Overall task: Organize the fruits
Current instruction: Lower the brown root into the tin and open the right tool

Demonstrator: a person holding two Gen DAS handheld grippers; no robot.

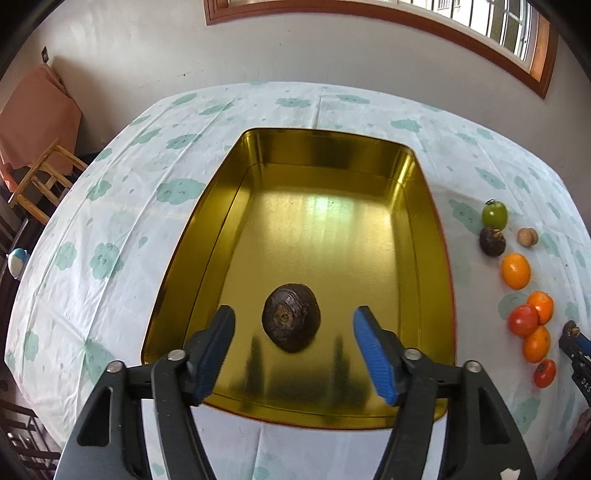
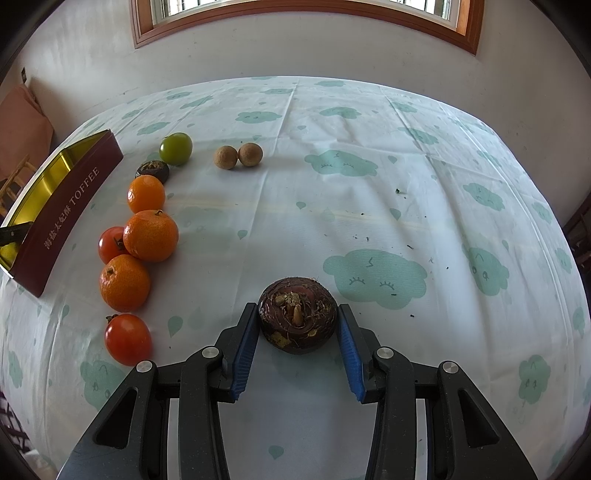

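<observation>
A gold-lined toffee tin (image 1: 258,192) lies open on the cloud-print tablecloth. One dark water chestnut (image 1: 291,317) rests on its floor. My left gripper (image 1: 295,314) hangs open above it, and the blue pads stand clear of it on both sides. In the right wrist view my right gripper (image 2: 298,321) is shut on a second water chestnut (image 2: 297,319), low over the cloth. Between the tin's maroon side (image 2: 70,206) and this gripper lie several oranges (image 2: 150,235), two red tomatoes (image 2: 127,339), a green tomato (image 2: 176,148), another chestnut (image 2: 152,171) and two longans (image 2: 225,157).
A wooden chair draped in pink cloth (image 1: 37,122) stands off the table's left edge. A wall with a wood-framed window (image 2: 295,14) runs behind the table. Dark crumbs (image 2: 400,191) dot the cloth to the right of the fruit.
</observation>
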